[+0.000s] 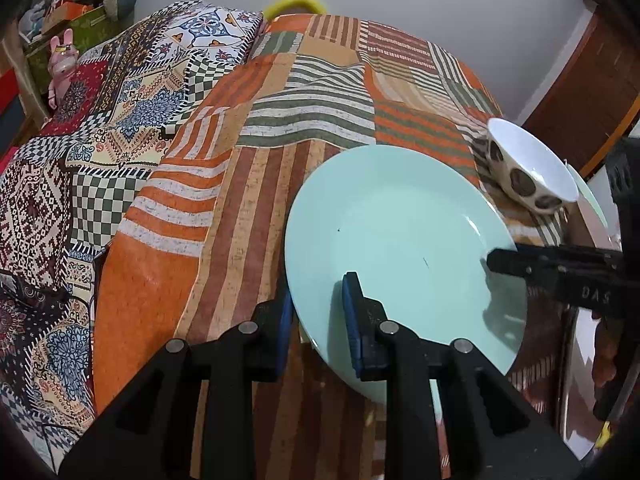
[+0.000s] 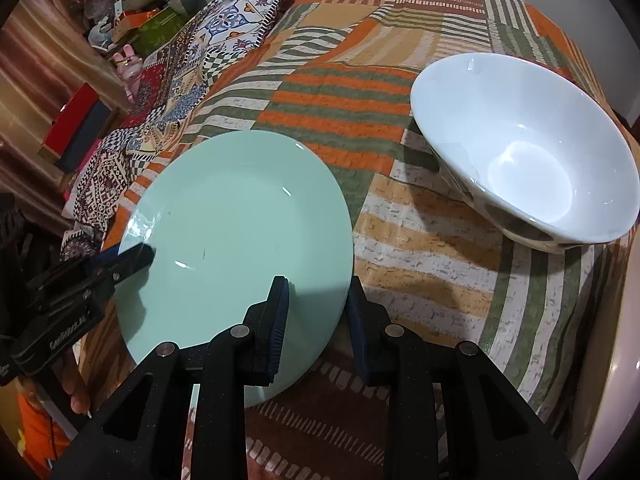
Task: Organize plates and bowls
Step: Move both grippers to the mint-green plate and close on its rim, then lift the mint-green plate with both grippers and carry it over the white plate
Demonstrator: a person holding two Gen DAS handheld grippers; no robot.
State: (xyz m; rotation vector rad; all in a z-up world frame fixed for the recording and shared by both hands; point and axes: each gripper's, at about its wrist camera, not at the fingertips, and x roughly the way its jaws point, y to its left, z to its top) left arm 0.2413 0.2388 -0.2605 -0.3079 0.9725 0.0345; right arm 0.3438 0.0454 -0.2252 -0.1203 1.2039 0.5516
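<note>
item: pale green plate [image 1: 400, 248], seen at centre on the striped patchwork cloth [image 1: 248, 184], lifted at a tilt, not yet stacked or put away. left gripper [image 1: 320, 316] is clamped on its rim at about seven o'clock; right gripper [image 2: 318, 312] is clamped on the rim at about four o'clock. spotted white bowl [image 2: 532, 160], empty, is left at two o'clock, untouched.

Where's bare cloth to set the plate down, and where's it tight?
Free: the striped cloth beyond the green plate, up to the patterned pillow on the left. Tight: the strip between the plate and the tilted white bowl. Both grippers, left gripper and right gripper, clamp opposite plate rims.
</note>
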